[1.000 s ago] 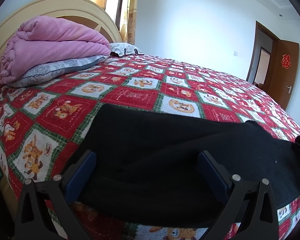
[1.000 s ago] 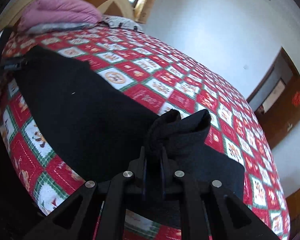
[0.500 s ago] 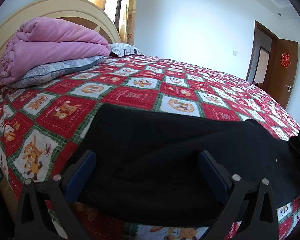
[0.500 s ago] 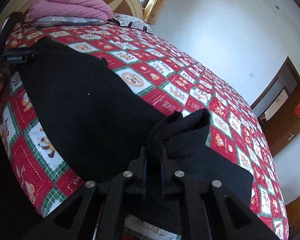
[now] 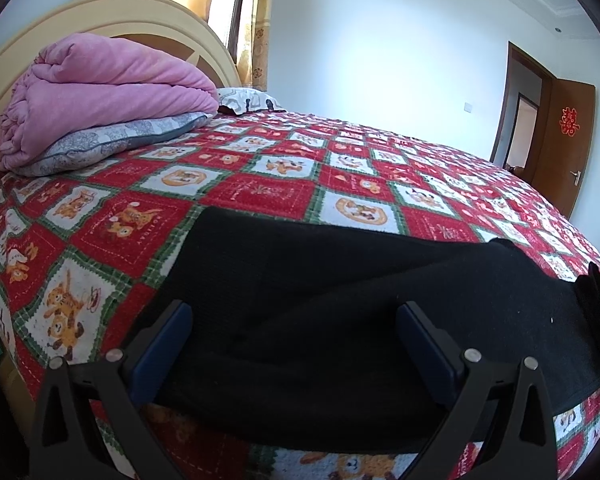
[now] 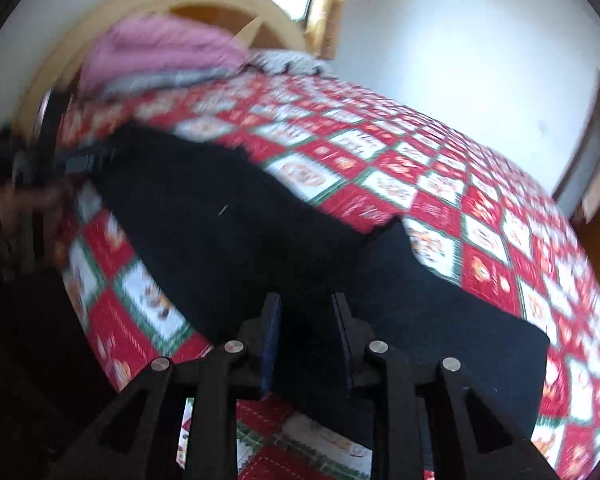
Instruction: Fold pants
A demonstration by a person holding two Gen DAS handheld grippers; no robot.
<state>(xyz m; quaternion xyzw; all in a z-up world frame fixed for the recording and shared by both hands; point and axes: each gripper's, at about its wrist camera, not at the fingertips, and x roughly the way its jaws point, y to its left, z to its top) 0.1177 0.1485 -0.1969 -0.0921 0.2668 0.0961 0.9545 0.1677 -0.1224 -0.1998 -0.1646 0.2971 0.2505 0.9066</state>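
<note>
Pants (image 5: 340,300) lie spread flat across the near edge of the bed (image 5: 260,192), which looks like a layout meant to give a smooth base for folding. Left tongs (image 5: 296,344) stand wide open with nothing pinched; the black cloth lies below and ahead of the 2 blue pads, probably waiting for a grab at that end. Right tongs (image 6: 306,336) have just been opening, and the bunched cloth they clamped a moment back is now lying flat; a narrow gap shows between the pads, with dark fabric under and just ahead of them, apparently released. From the right tongs, the pants stretch away to the upper left toward the other tool, and 1 leg end lies just to their right.
</note>
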